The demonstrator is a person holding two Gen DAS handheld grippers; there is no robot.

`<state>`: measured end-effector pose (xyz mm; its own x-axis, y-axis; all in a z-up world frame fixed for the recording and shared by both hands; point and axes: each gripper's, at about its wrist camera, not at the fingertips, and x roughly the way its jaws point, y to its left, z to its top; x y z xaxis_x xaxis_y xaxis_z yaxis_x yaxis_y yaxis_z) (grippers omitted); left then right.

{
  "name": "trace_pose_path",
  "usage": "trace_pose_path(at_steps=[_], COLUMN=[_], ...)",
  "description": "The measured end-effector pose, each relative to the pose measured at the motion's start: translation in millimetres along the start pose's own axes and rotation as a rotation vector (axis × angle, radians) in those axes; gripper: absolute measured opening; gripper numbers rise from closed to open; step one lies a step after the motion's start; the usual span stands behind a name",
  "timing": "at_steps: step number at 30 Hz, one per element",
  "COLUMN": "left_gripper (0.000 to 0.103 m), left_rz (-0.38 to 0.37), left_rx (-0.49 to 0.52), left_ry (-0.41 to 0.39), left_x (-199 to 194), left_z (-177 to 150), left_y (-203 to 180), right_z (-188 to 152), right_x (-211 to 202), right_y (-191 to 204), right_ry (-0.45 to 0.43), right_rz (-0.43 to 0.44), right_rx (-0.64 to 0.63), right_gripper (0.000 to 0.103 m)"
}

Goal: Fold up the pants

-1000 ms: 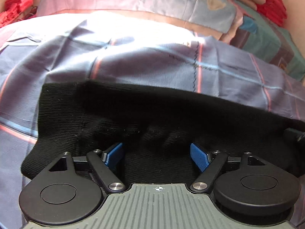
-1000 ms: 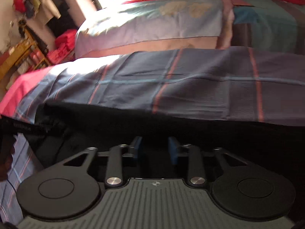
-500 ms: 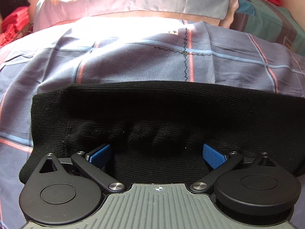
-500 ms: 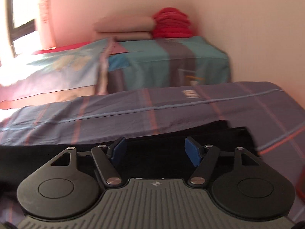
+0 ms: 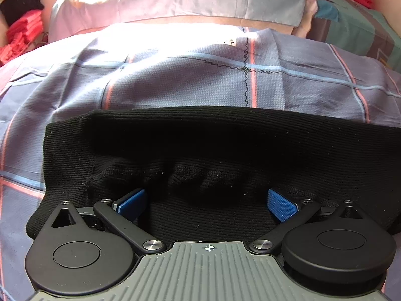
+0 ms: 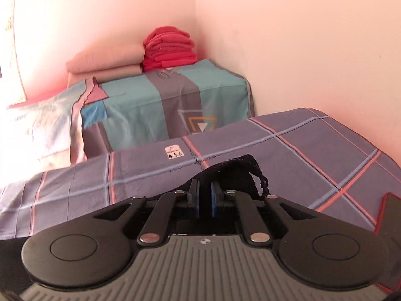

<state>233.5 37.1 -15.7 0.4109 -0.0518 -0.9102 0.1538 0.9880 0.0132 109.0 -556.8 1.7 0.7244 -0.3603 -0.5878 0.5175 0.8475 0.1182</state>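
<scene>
The black pants (image 5: 225, 145) are lying across the checked bedsheet (image 5: 175, 85), their right end running out of the left wrist view at 3 o'clock and their near edge disappearing under the left hand-held gripper (image 5: 206, 200). That gripper is sitting with its blue pads (image 5: 282, 204) spread wide, hovering over rumpled knit and pinching nothing. In the right wrist view the right hand-held gripper (image 6: 205, 195) is clamping its pads together on a raised peak of the pants (image 6: 240, 168); how much cloth is lying between them is hard to make out, since the gripper body is covering most of the garment. Bare sheet is stretching away toward 12 o'clock up to a pillow (image 5: 200, 0), and toward 2 o'clock to the bed's edge near the wall (image 6: 300, 50). Red folded cloths (image 6: 169, 50) are sitting in the far corner at 12 o'clock.
</scene>
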Motion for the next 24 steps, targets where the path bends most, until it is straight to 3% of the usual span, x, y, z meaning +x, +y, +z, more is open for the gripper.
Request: trace_pose_path(at_steps=[2, 3, 4, 5, 7, 10, 12, 15, 19, 21, 22, 24], left_gripper=[0.103, 0.103, 0.103, 0.103, 0.103, 0.103, 0.103, 0.103, 0.103, 0.103, 0.103, 0.103], left_rz=[0.005, 0.006, 0.007, 0.008, 0.011, -0.004, -0.057, -0.099, -0.099, -0.108, -0.104, -0.119], left_rx=[-0.002, -0.001, 0.001, 0.003, 0.009, 0.011, 0.004, 0.029, 0.057, 0.077, 0.091, 0.095], left_ry=[-0.001, 0.001, 0.004, 0.008, 0.027, 0.037, -0.001, -0.036, 0.024, 0.004, 0.002, -0.006], left_x=[-0.3, -0.4, -0.4, -0.5, -1.3, -13.8, -26.6, -29.5, 2.1, 4.0, 3.6, 1.1], left_z=[-0.3, -0.3, 0.1, 0.5, 3.6, 10.4, 11.0, 16.0, 21.5, 17.8, 16.6, 12.7], left_y=[-0.6, -0.7, -0.8, -0.7, -1.3, -1.4, 0.6, -3.9, -8.8, -11.1, -12.7, -9.7], right_z=[-6.2, -6.4, -3.2, 0.2, 3.3, 2.6, -1.5, -16.5, -58.7, -85.2, -98.8, -121.1], right_x=[32.5, 36.4, 29.9, 22.3, 8.7, -17.3, -42.2, -72.2, -105.0, -116.8, -122.4, -127.3], right_y=[-5.7, -7.8, -10.0, -11.8, -17.6, -16.6, -2.7, 36.3, 122.7, 169.0, 194.0, 235.6], right_ry=[0.129, 0.141, 0.112, 0.084, 0.050, 0.035, -0.003, 0.022, 0.287, 0.407, 0.455, 0.496], right_rz=[-0.007, -0.005, -0.009, -0.030, -0.064, -0.034, 0.046, 0.307, 0.815, 1.040, 1.136, 1.223], right_rx=[-0.009, -0.011, 0.008, 0.028, 0.064, 0.088, 0.054, -0.028, -0.181, -0.247, -0.285, -0.381], right_gripper=[0.013, 0.015, 0.024, 0.045, 0.070, 0.068, 0.068, 0.077, 0.080, 0.079, 0.079, 0.073])
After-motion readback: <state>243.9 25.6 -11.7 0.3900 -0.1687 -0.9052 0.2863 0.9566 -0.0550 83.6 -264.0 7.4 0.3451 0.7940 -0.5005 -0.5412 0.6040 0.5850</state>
